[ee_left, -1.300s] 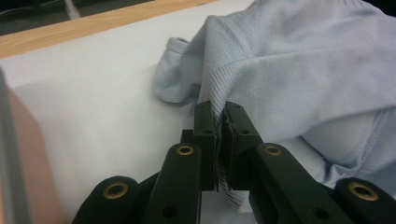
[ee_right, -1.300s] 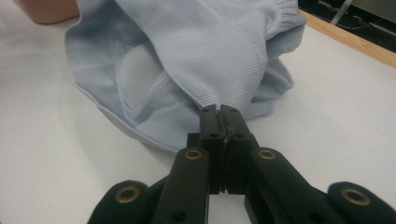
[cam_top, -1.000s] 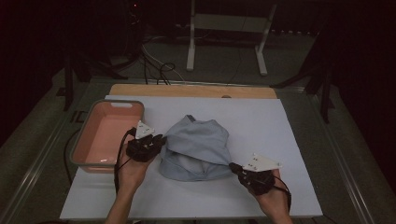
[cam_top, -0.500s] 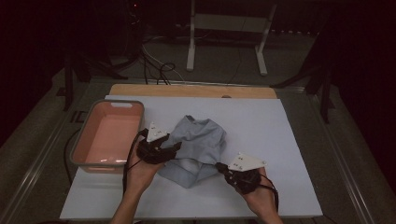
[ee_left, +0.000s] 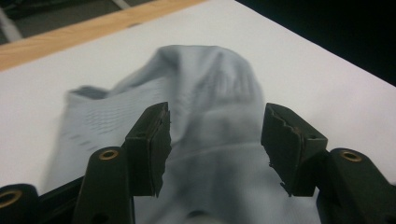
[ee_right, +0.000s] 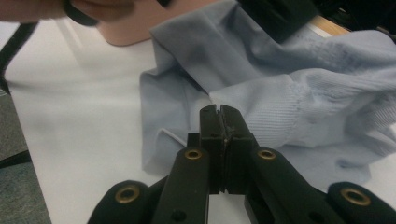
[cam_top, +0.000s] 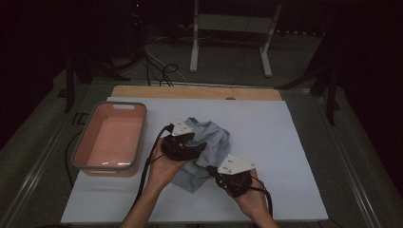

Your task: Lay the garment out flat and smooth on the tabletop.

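Observation:
A light blue garment [cam_top: 216, 140] lies bunched in the middle of the white table top [cam_top: 275, 142]. My left gripper [cam_top: 197, 151] hovers over its left part, open; in the left gripper view [ee_left: 215, 140] the jaws stand wide apart with the garment [ee_left: 210, 107] between and beyond them. My right gripper [cam_top: 211, 171] is at the garment's near right corner. In the right gripper view [ee_right: 219, 109] the jaws are pressed together at the ribbed hem [ee_right: 271, 112], whose folds run to the tips.
A pink tub [cam_top: 111, 137] with a grey rim stands at the table's left. A wooden strip [cam_top: 195, 91] runs along the far edge. Beyond it are cables [cam_top: 161, 71] and a white metal stand [cam_top: 230, 28] on the dark floor.
The right gripper has moved left and inward, and the garment's right side has bunched up with it. The left gripper has shifted right, over the cloth. The garment now covers less table.

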